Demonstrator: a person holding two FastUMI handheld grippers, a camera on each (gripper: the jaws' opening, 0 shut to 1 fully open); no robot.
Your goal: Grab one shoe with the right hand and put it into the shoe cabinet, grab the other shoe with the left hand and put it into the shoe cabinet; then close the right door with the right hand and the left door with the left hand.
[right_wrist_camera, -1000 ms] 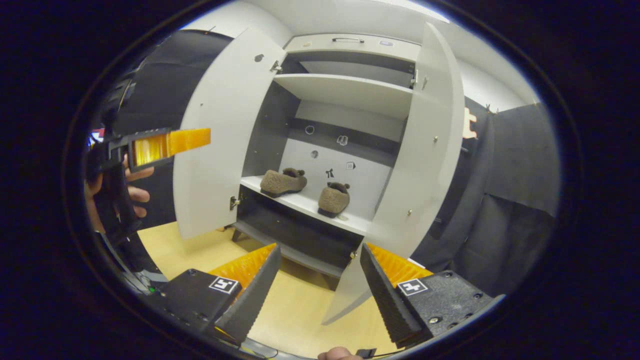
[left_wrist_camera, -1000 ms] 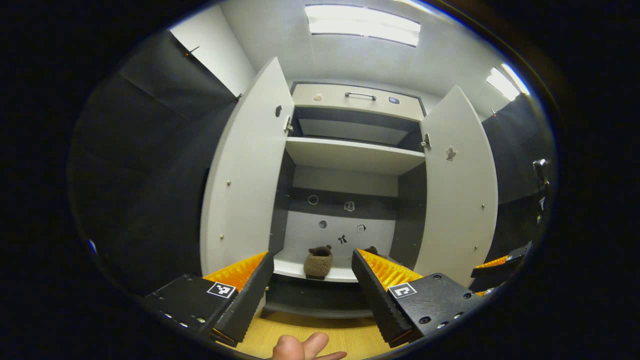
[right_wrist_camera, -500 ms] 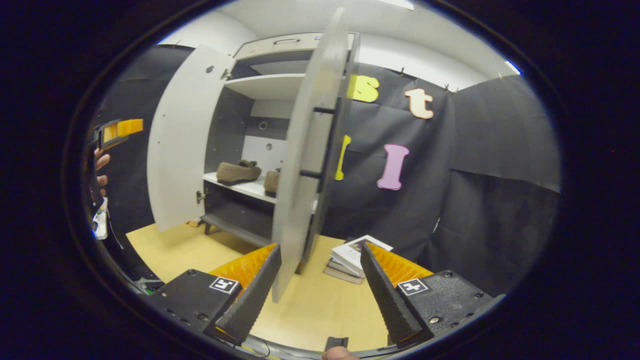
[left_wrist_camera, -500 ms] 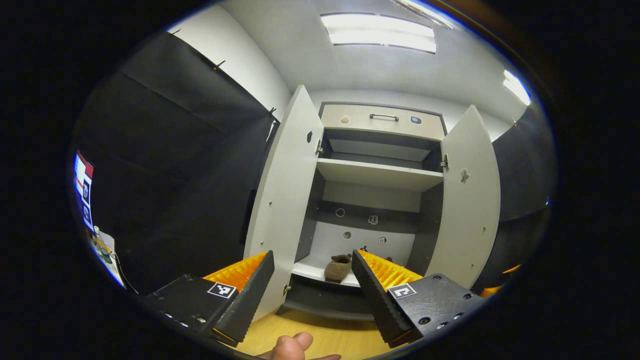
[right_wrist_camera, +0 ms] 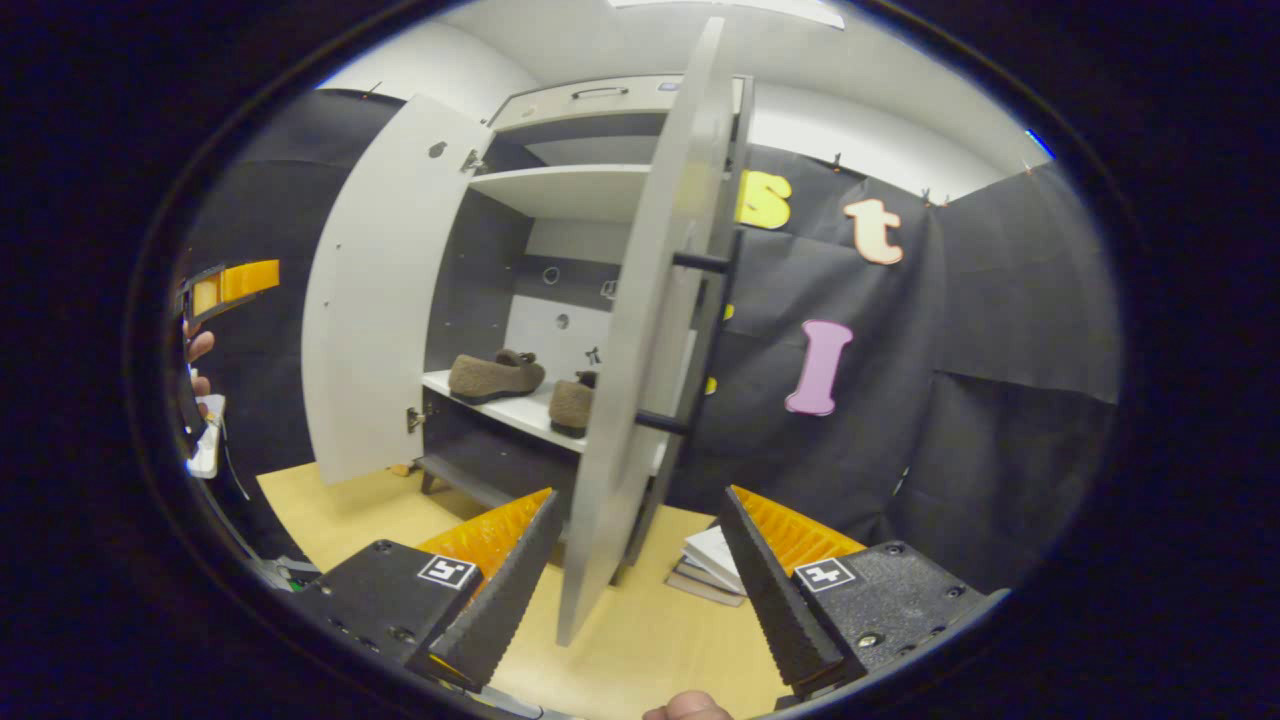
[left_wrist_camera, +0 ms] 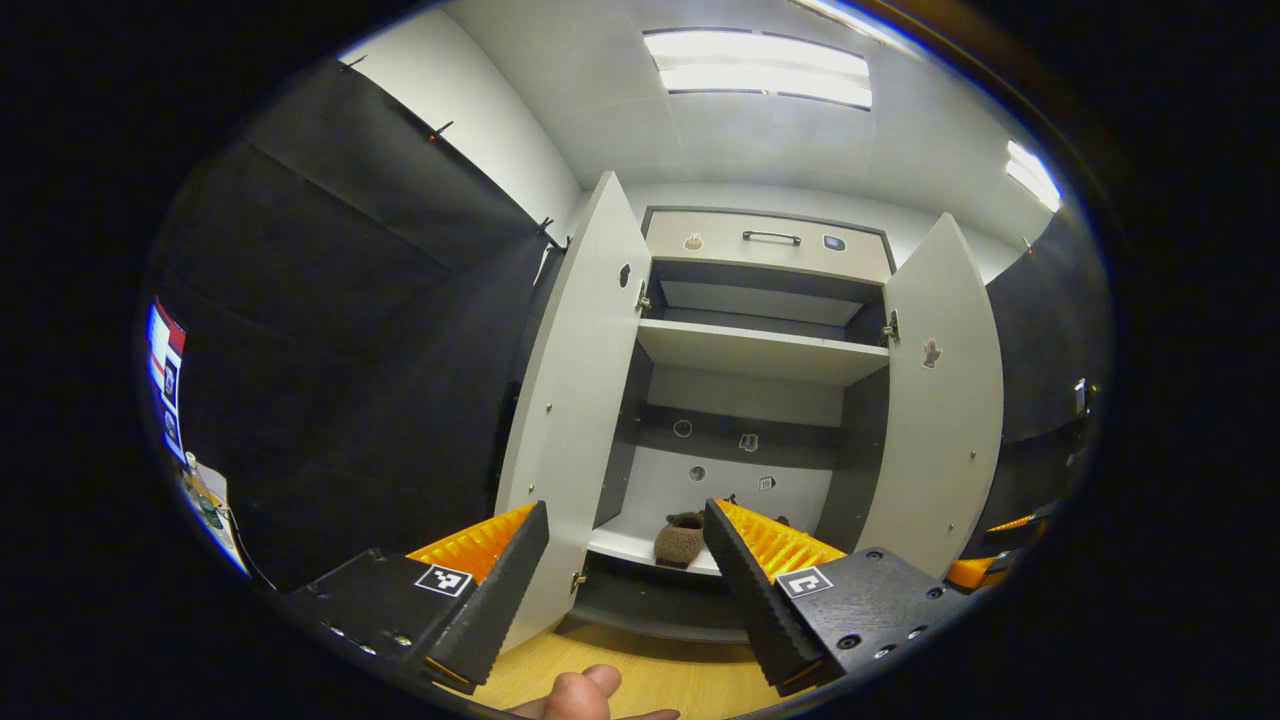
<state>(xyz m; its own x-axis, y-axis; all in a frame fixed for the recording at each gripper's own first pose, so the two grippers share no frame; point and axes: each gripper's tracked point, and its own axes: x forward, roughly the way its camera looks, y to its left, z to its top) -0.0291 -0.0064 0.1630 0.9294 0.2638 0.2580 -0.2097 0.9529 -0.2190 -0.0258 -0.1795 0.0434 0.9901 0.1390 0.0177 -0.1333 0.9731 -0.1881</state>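
In the right gripper view the right gripper (right_wrist_camera: 640,560) has its fingers spread, gripping nothing, the right door (right_wrist_camera: 650,340) edge-on between them. Books (right_wrist_camera: 715,560) lie on the floor (right_wrist_camera: 340,500). The left gripper (left_wrist_camera: 625,570) is likewise spread and empty, facing the cabinet (left_wrist_camera: 765,300). Beyond, both shoes (right_wrist_camera: 495,375) sit on the lower shelf (right_wrist_camera: 520,410), left door (right_wrist_camera: 375,300) wide open.

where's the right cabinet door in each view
Left gripper view: the right door stands open right of centre, its inner face toward the camera.
Right gripper view: the same door is at centre, seen nearly edge-on, its black handle on the outer side.
Shared landmark: the brown shoe on the low shelf.
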